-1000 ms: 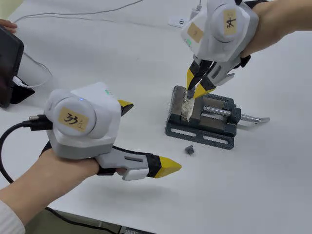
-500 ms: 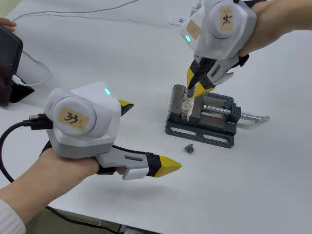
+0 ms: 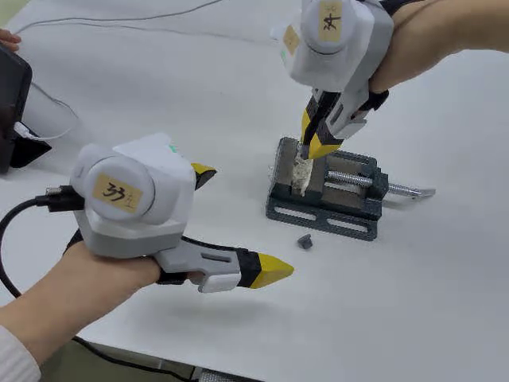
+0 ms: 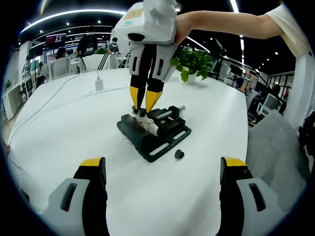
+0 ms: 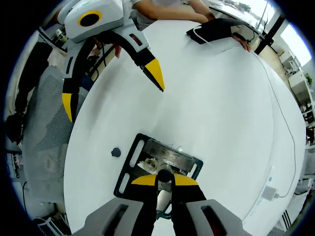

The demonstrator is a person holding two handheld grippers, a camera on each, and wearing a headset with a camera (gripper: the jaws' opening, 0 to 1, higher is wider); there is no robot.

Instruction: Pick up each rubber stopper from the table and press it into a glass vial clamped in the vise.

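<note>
We find the right claw (image 3: 312, 150) clenched on a dark rubber stopper (image 5: 165, 175), tips pointing down at the mouth of the glass vial (image 3: 300, 172) clamped in the vise (image 3: 350, 208), right of centre in the head view; the left claw (image 4: 162, 164) is released, spread wide and empty, low in the frame and well apart from the vise. A second stopper (image 3: 305, 241) lies loose on the table (image 3: 159, 95), near the front of the vise base.

We judge the stoppers light, soft and grippy, apt to squash or tilt if pinched hard; take the loose one across its wider head, leaving the narrow end free to enter a neck. The vial is thin glass, stiff and fragile; press straight along its axis, never sideways.

Hidden: the yellow tips cover the vial mouth, so we cannot tell how deep the stopper sits; the number of vials in the vise is unclear; the loose stopper's orientation is too small to read.
</note>
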